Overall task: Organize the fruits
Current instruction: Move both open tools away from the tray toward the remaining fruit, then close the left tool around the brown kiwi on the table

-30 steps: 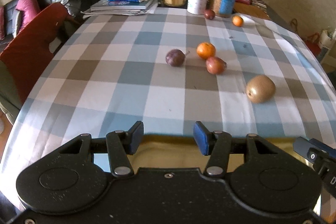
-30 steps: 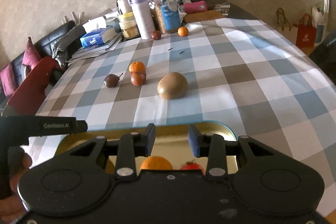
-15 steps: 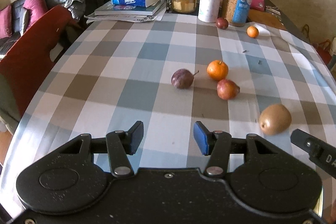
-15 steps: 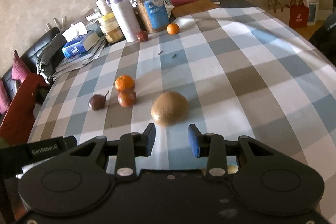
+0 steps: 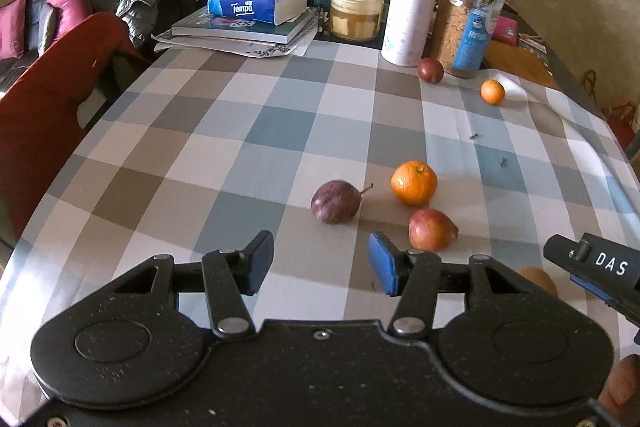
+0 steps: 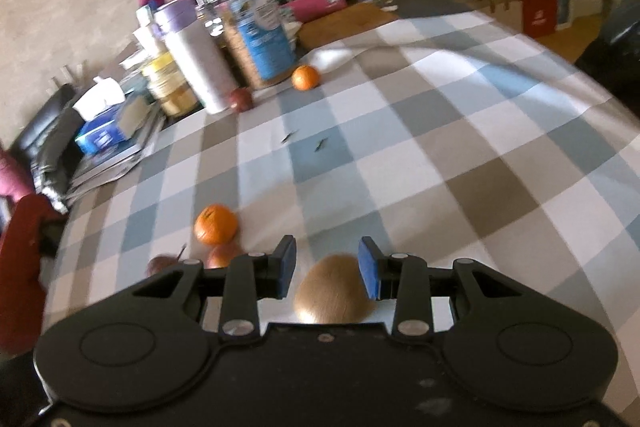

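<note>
On the checked tablecloth (image 5: 256, 163) lie a purple plum (image 5: 335, 201), an orange (image 5: 414, 183) and a red fruit (image 5: 432, 230), just beyond my left gripper (image 5: 320, 259), which is open and holds nothing. A brown kiwi (image 6: 332, 291) lies on the cloth between the blue pads of my right gripper (image 6: 327, 267), which is open with the pads clear of it. The orange (image 6: 216, 223), red fruit (image 6: 224, 255) and plum (image 6: 160, 263) sit left of it. A small orange (image 5: 492, 91) and a dark red fruit (image 5: 431, 70) rest far back.
The far end holds a glass jar (image 5: 470, 19), a white bottle (image 5: 410, 3), a yellow-lidded jar (image 5: 356, 9) and a tissue box (image 5: 256, 1) on books. A red chair (image 5: 52, 87) stands at the left edge. Two small dark bits (image 6: 306, 141) lie mid-table.
Both grippers moved forward across the table and the gold tray dropped out of view. The kiwi, once ahead of the right gripper, now lies between its fingers. The plum, orange and red fruit are closer.
</note>
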Demonstrator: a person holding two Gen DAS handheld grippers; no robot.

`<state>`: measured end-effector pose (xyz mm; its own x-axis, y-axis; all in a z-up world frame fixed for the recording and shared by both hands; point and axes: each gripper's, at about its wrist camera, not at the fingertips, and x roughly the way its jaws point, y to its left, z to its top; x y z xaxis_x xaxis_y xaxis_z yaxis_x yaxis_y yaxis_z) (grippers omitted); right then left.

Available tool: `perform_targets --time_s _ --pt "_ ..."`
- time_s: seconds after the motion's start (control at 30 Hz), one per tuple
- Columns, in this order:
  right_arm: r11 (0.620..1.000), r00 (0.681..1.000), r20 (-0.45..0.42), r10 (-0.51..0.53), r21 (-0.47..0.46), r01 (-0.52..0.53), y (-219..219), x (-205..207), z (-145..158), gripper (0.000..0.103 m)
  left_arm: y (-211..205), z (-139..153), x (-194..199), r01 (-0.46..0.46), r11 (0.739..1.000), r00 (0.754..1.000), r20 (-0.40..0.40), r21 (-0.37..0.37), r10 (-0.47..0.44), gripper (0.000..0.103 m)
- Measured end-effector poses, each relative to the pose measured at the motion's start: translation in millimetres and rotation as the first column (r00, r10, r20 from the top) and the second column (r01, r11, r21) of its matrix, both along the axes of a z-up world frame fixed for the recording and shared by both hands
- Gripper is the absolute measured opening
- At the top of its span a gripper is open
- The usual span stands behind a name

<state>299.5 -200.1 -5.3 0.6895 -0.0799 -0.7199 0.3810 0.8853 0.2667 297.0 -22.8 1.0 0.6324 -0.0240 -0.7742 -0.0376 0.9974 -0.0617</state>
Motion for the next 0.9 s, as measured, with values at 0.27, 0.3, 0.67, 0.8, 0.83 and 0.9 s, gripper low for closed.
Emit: perform_targets --time_s 0.27,0.3,0.67,0.8,0.83,0.9 --pt "0.997 0.997 -0.021 -0.071 -0.009 0.071 -5.5 22.2 -13.5 0.038 -9.6 -6.2 14.6 0.012 1.0 0.999 0.044 0.001 -0.012 0.06" --pt "0.997 0.997 -0.028 -0.075 -0.012 0.074 -5.7 25.3 -15.8 0.038 -11.6 -6.4 16.1 0.014 1.0 0.999 0.051 0.003 -0.014 0.06" --pt "0.994 0.991 -0.075 -0.11 0.002 0.11 -15.2 34.6 -35.2 0.038 -27.3 -24.5 29.0 0.066 0.998 0.998 0.025 -0.018 -0.066 0.064" --pt "0.991 0.99 -0.054 -0.131 0.003 0.132 -20.7 30.3 -32.9 0.038 -29.3 -23.9 23.2 0.085 0.995 0.996 0.029 -0.044 -0.084 0.064" --pt "0.99 0.989 -0.045 -0.144 0.005 0.144 -22.9 29.0 -31.4 0.038 -30.9 -23.6 21.7 0.098 0.994 0.995 0.029 -0.047 -0.096 0.064" --pt "0.985 0.985 -0.023 -0.17 0.007 0.17 -27.7 25.7 -28.4 0.038 -35.8 -23.4 18.7 0.119 0.992 0.993 0.031 -0.044 -0.118 0.064"
